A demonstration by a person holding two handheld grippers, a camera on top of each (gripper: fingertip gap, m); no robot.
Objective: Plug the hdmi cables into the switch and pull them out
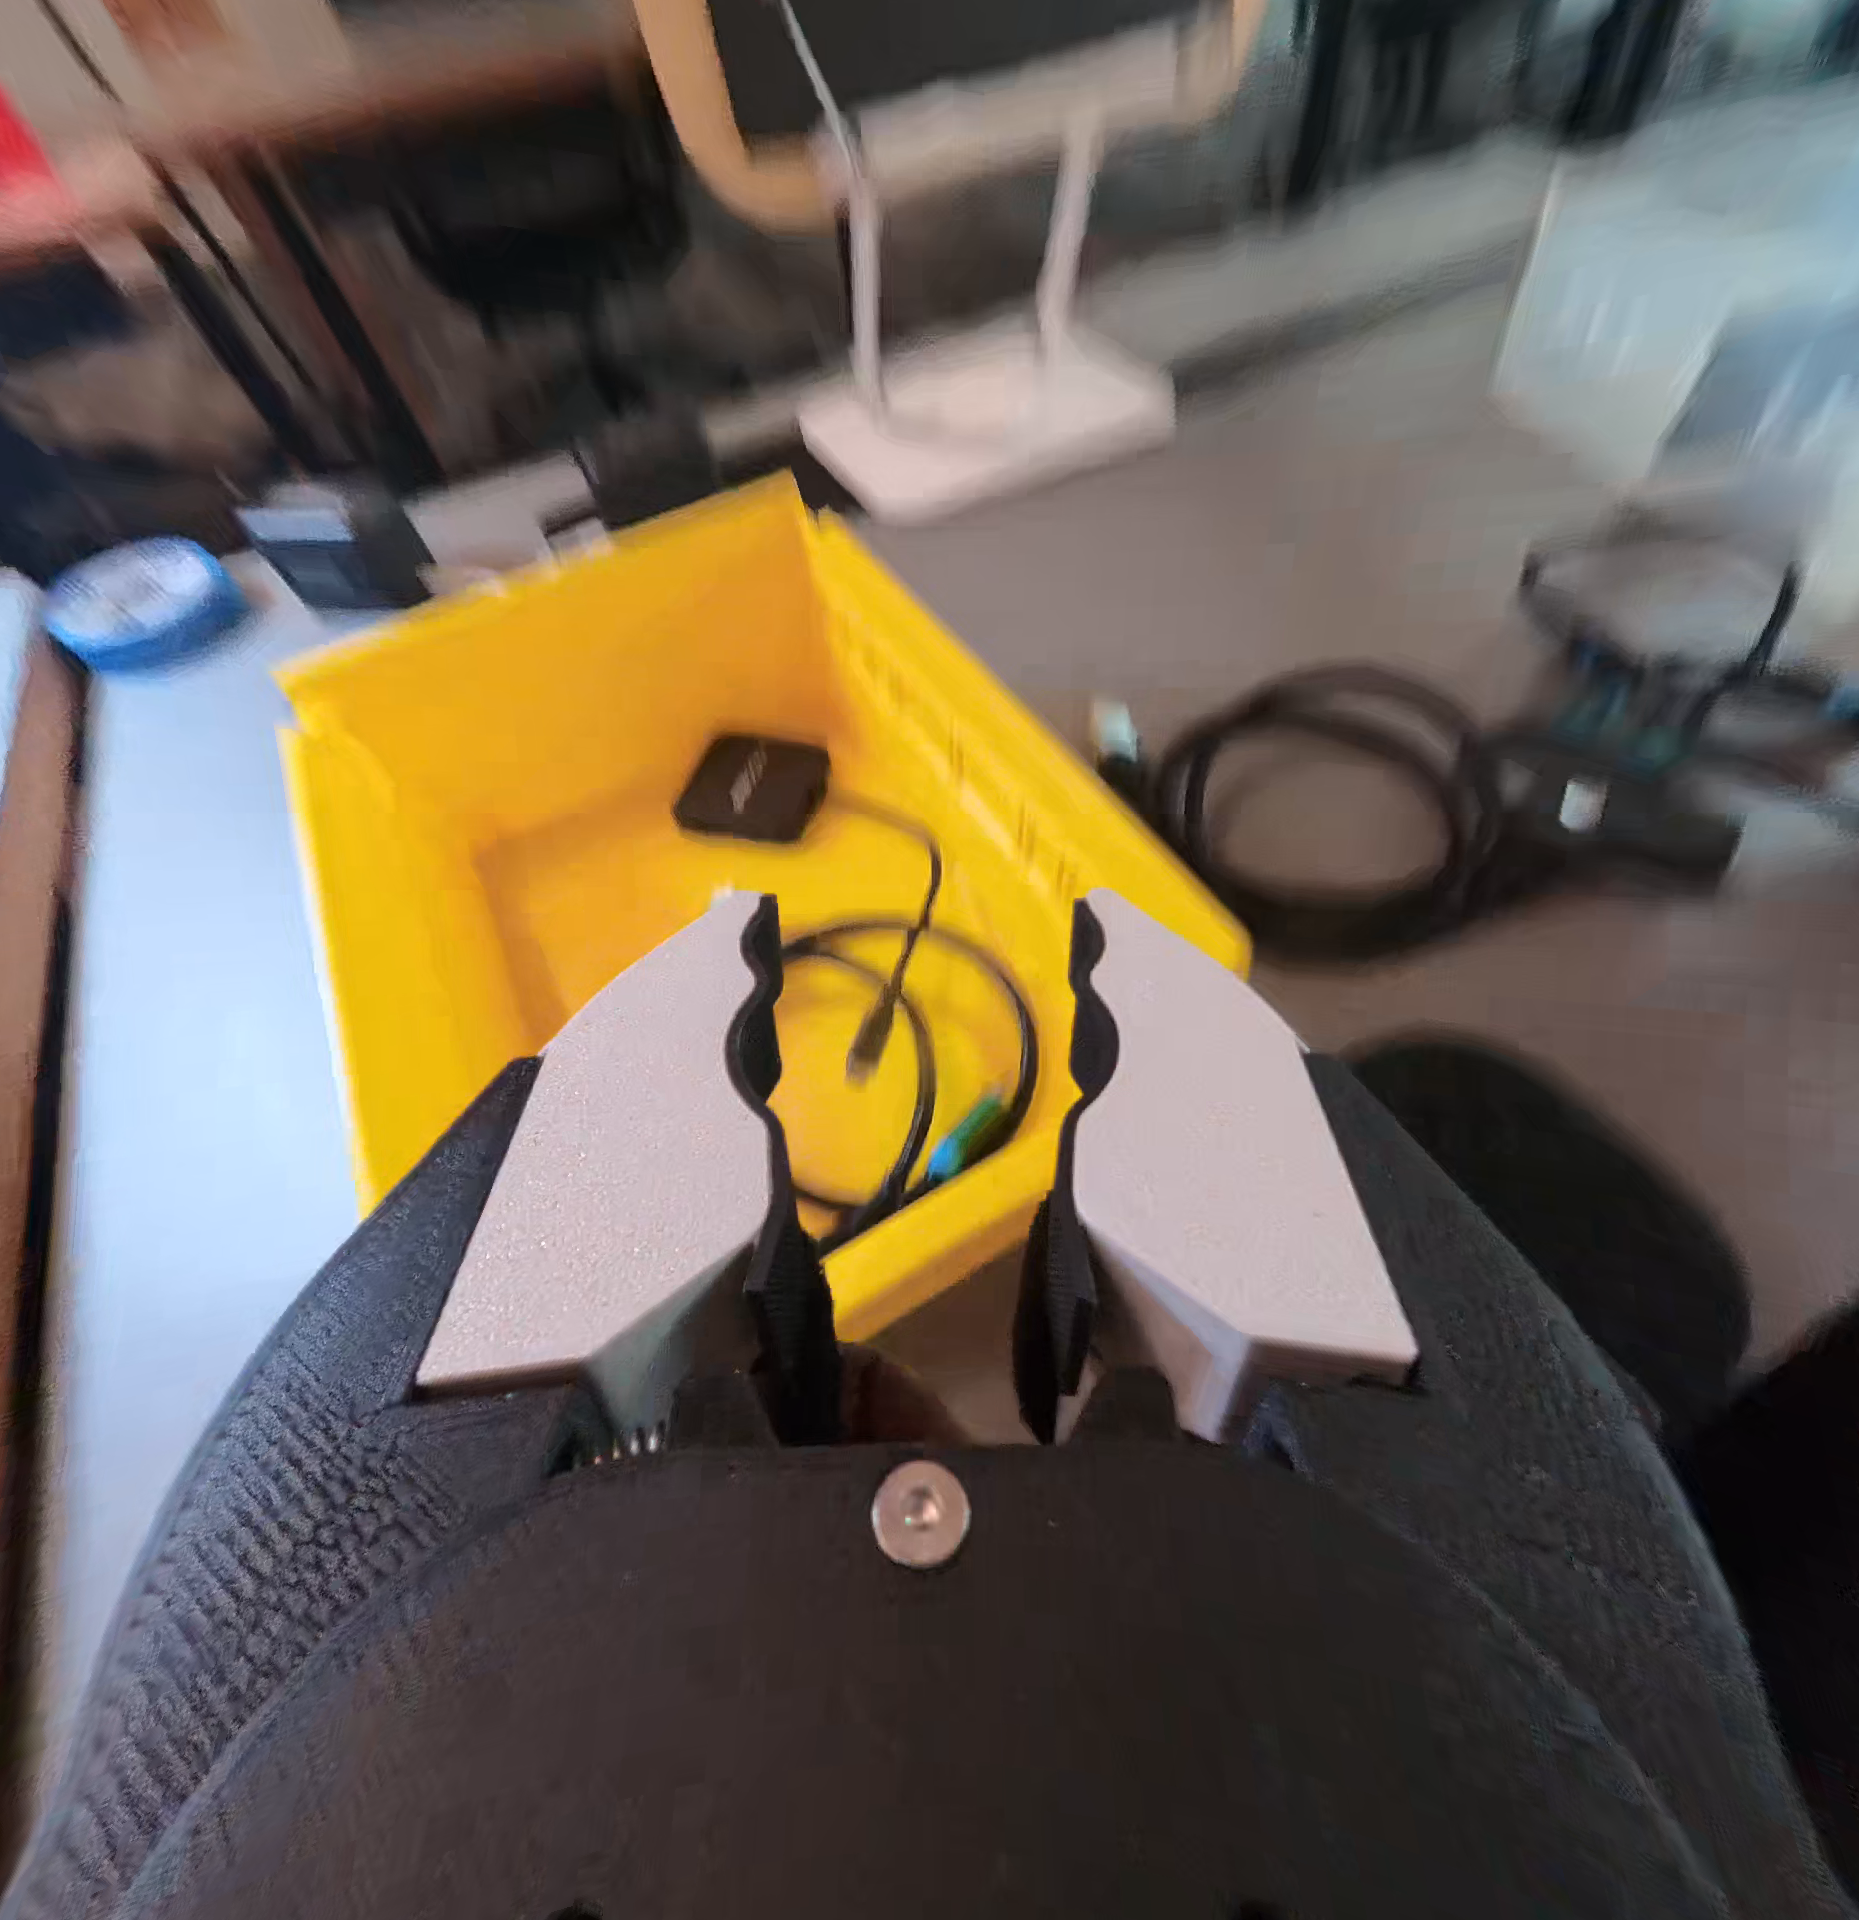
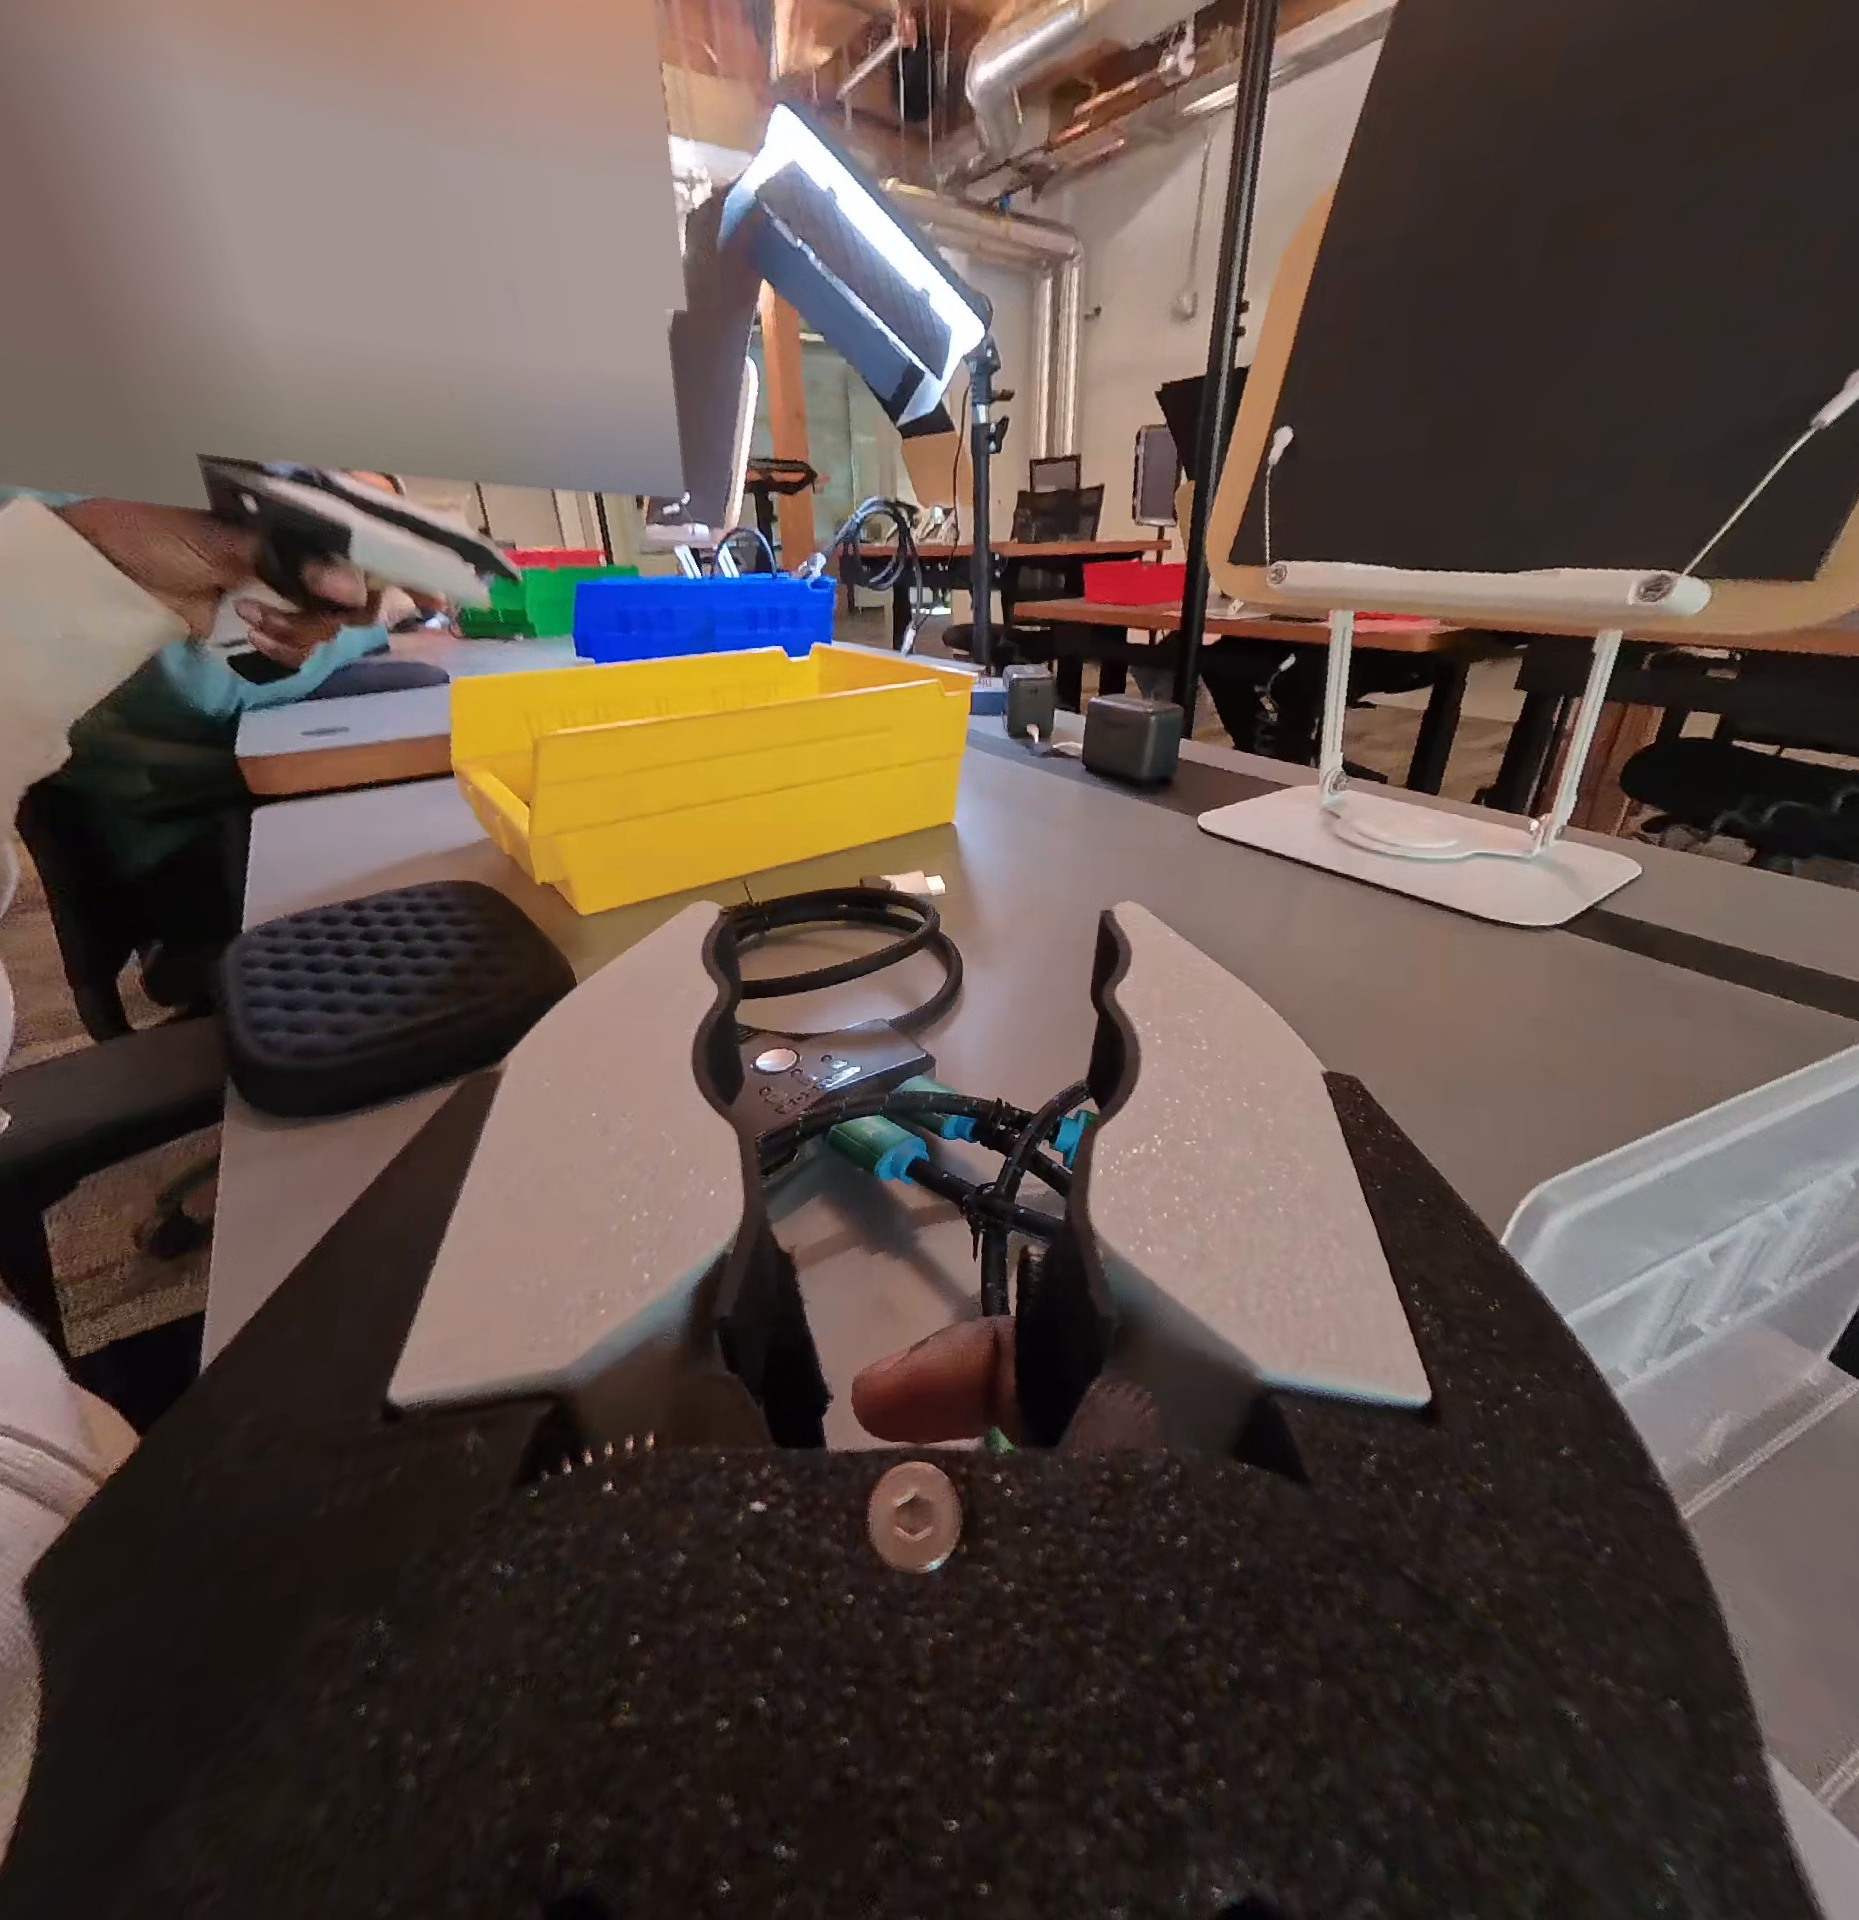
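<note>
**Both grippers empty, cables tangled at the switch**

While the left gripper [image 1: 920, 914] is held with its jaws spread and empty above the yellow plastic bin [image 1: 551, 665], a small black square device [image 1: 753, 784] and a coiled thin black cable [image 1: 966, 997] are seen lying inside that bin. The right gripper [image 2: 909, 920] is likewise spread and empty, low over the grey tabletop [image 2: 1424, 997]. The flat black HDMI switch [image 2: 837, 1070] lies just beyond and between its fingers, with 2 green-and-blue HDMI plugs [image 2: 873, 1148] seated at or touching its near edge; which is fully inserted cannot be told. Because the black cables [image 2: 992, 1174] cross and are tied together there, a pull could be expected to drag the unanchored switch, or the wrong plug could be pinched.
</note>
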